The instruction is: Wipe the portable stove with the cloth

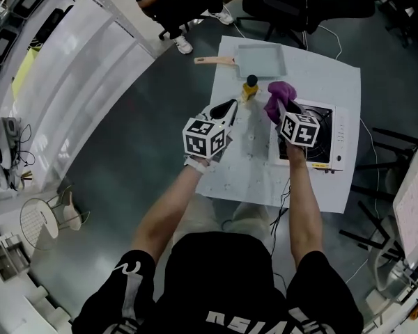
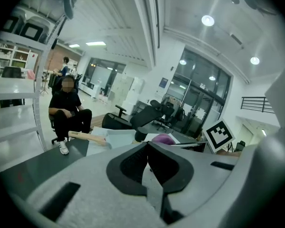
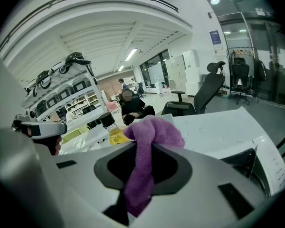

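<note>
My right hand-held gripper (image 1: 284,111) is clamped part-way shut on the purple cloth (image 1: 279,93), which bunches above the jaws and hangs down between them. It hovers over the far left corner of the portable stove (image 1: 327,148), and the cloth looks clear of the top. My left hand-held gripper (image 1: 226,108) has its tips together with nothing in them, over the desk (image 1: 320,72) left of the stove.

To wipe well, I judge I should tip the right one down so the loose bunch meets the white top first. Then I would press lightly and sweep in overlapping passes, skirting the black burner so the cloth does not snag. The left could steady the stove if it slides.

2 containers stand beyond. A capped bottle (image 1: 250,88) holding yellow liquid stands near the cloth. Past it lies a square pan (image 1: 263,60) with a wooden handle, seemingly empty.
</note>
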`<action>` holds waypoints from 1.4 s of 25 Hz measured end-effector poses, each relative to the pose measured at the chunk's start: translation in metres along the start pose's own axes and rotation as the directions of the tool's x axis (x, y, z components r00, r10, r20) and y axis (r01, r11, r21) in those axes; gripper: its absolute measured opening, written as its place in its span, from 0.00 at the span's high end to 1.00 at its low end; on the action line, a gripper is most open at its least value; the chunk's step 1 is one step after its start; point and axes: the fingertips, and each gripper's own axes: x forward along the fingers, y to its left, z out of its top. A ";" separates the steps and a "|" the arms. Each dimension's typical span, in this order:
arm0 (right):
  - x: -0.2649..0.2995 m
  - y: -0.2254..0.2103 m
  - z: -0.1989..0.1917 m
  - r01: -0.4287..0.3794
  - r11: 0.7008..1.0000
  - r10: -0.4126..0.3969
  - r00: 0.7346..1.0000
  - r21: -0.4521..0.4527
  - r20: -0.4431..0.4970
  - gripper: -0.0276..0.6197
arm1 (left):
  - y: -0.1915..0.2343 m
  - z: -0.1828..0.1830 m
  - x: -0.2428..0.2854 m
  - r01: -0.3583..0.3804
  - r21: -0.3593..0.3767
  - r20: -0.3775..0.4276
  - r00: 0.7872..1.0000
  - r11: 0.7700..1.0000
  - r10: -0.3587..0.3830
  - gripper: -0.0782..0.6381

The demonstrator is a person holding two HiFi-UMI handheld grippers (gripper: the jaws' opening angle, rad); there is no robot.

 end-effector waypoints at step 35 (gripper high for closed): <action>-0.062 -0.103 0.062 -0.175 0.962 0.177 0.984 -0.209 -0.007 0.83 | -0.107 0.001 0.071 -0.109 -0.024 0.057 0.992 0.994 0.110 0.88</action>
